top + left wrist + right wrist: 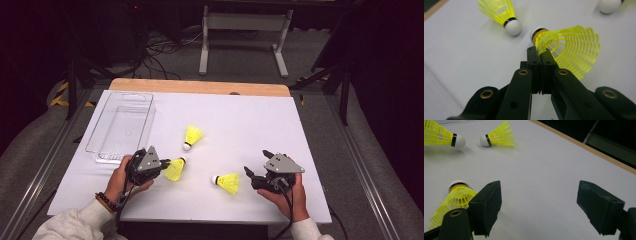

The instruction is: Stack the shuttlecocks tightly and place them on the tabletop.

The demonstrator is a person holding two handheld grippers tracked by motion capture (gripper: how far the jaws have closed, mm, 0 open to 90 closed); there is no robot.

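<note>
Three yellow shuttlecocks lie on the white table (250,120). My left gripper (162,164) (541,53) is shut on the skirt edge of one shuttlecock (175,169) (569,50), whose cork points away from me. A second shuttlecock (192,136) (499,11) lies just beyond it, cork down toward the held one. The third shuttlecock (227,183) (456,197) lies left of my right gripper (257,167) (541,205), which is open with bare table between its pads; the shuttlecock sits just outside its left pad (487,205).
A clear plastic tray (96,127) stands empty at the table's far left. The wooden edge (200,86) of the table runs along the back. The person's hands (117,182) hold both grippers near the front edge. Cables and a metal frame lie on the floor beyond.
</note>
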